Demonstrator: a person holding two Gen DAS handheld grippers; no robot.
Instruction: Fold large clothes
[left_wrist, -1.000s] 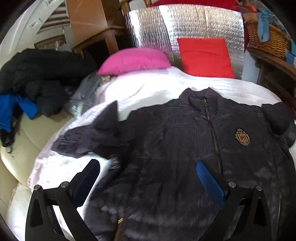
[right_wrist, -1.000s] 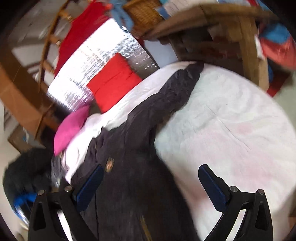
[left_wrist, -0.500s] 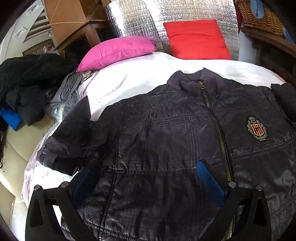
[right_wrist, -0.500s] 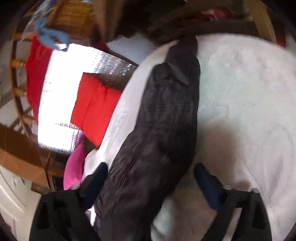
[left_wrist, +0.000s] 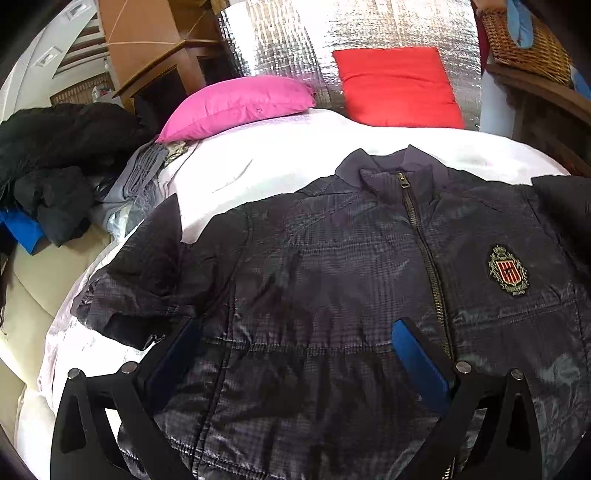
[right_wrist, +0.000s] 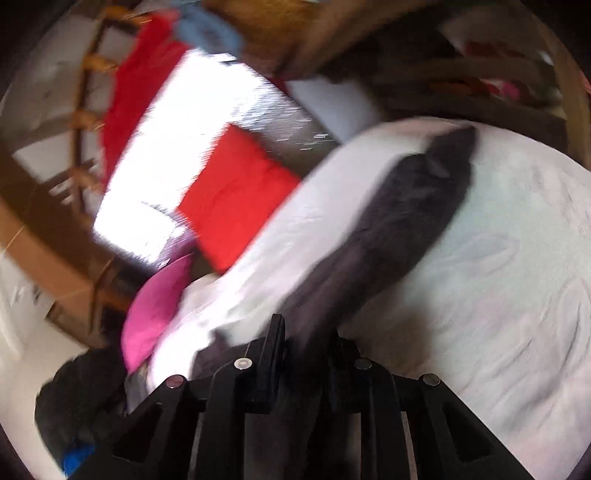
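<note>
A dark navy quilted jacket (left_wrist: 332, 266) lies front-up on the white bedsheet (left_wrist: 280, 162), zipped, with a crest badge (left_wrist: 508, 271) on its chest. Its left sleeve (left_wrist: 147, 266) is bent near the bed's edge. My left gripper (left_wrist: 295, 354) hovers open over the jacket's lower front, its blue pads (left_wrist: 417, 362) well apart with nothing gripped. In the blurred right wrist view, the other sleeve (right_wrist: 406, 221) stretches away across the sheet (right_wrist: 498, 295). My right gripper (right_wrist: 306, 343) is shut on that sleeve near its shoulder end.
A pink pillow (left_wrist: 236, 103) and a red cushion (left_wrist: 395, 85) lean on a silver foil panel (left_wrist: 295, 37) at the bed's head. A heap of black clothes (left_wrist: 55, 155) lies on the left. A wicker basket (left_wrist: 524, 40) sits on wooden furniture at the right.
My right gripper went from wide open to shut on the jacket's sleeve and swung sideways. My left gripper came lower and closer over the jacket, then held still, open.
</note>
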